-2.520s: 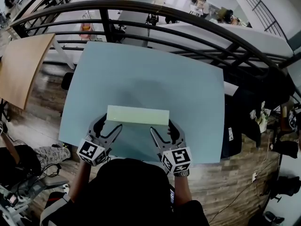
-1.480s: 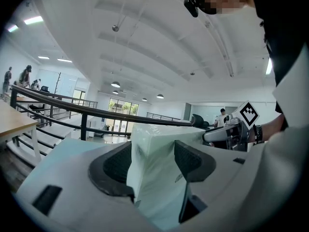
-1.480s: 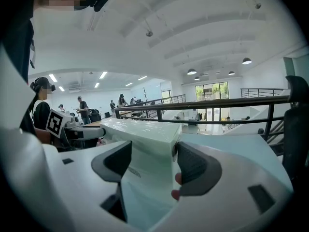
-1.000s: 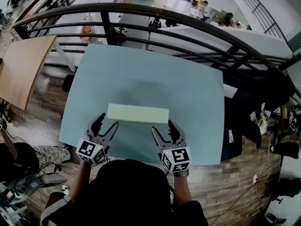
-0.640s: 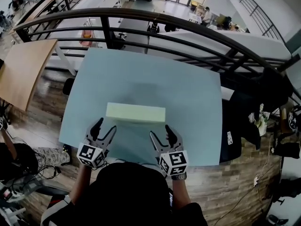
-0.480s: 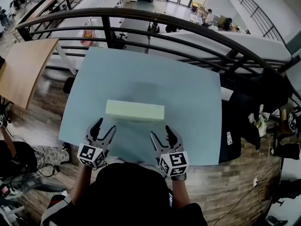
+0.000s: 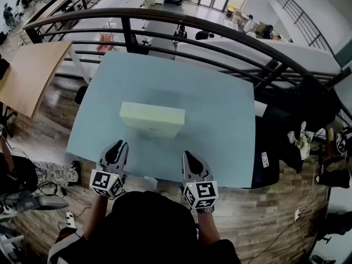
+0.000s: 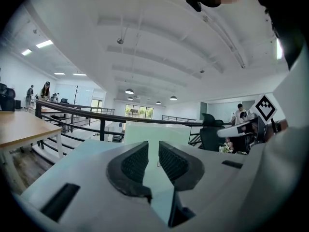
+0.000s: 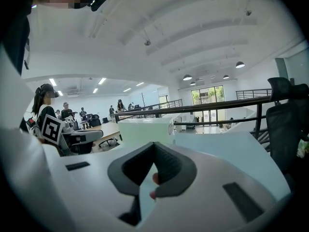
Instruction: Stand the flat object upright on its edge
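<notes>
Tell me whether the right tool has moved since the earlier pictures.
Yes. The right tool has drawn back from the green block toward the near edge of the table; it is now shut and empty.

— What sort of place is this looking like?
— An open-plan office on a mezzanine. A black railing [image 7: 128, 33] is running just beyond the tabletop [image 7: 220, 109], people [image 9: 42, 103] are sitting at desks past it, and an office chair [image 9: 285, 110] is standing near it.

Black railing [image 7: 127, 13], wooden floor [image 7: 275, 202], white vaulted ceiling [image 8: 145, 37]
</notes>
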Action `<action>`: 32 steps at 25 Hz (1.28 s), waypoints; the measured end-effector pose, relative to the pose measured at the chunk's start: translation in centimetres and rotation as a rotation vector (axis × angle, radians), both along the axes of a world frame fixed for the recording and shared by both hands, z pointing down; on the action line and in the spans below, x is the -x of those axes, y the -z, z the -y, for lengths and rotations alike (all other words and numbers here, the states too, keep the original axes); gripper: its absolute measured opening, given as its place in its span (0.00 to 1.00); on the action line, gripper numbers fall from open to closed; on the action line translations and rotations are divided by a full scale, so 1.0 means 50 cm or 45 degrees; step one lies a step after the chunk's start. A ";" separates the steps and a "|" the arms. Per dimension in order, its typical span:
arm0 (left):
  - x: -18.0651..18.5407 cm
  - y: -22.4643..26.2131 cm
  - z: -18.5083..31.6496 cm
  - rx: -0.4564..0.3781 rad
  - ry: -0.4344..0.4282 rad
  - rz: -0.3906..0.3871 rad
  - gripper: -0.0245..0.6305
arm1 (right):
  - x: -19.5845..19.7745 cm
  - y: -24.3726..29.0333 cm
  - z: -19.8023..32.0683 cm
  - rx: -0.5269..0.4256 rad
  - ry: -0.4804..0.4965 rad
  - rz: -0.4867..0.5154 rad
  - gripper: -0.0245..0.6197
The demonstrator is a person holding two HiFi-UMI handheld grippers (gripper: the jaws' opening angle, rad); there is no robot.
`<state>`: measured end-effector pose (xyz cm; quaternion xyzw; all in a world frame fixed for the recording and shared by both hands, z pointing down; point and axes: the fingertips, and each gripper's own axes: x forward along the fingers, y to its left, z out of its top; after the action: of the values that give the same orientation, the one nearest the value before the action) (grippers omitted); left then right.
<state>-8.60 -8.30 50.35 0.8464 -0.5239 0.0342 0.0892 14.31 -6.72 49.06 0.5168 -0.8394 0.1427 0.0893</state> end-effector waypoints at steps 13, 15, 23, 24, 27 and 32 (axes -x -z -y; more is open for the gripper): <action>-0.090 0.003 -0.197 -0.029 -0.064 0.033 0.04 | -0.033 -0.019 -0.212 0.007 0.035 0.027 0.05; -0.106 0.000 -0.231 -0.037 -0.071 0.039 0.04 | -0.037 -0.024 -0.245 0.004 0.047 0.020 0.05; -0.131 -0.008 -0.330 -0.037 -0.103 0.040 0.04 | -0.016 -0.023 -0.331 -0.023 0.081 0.024 0.05; -0.133 -0.009 -0.340 -0.036 -0.107 0.040 0.04 | -0.013 -0.021 -0.339 -0.025 0.082 0.030 0.05; -0.139 -0.002 -0.363 -0.043 -0.115 0.037 0.04 | -0.007 -0.016 -0.358 -0.030 0.079 0.048 0.05; -0.153 0.012 -0.375 -0.063 -0.124 0.036 0.04 | -0.007 -0.005 -0.370 -0.055 0.077 0.067 0.05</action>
<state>-0.96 10.45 49.74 0.8723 -0.4839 0.0375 0.0591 14.67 11.77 49.33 0.4890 -0.8596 0.1354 0.0604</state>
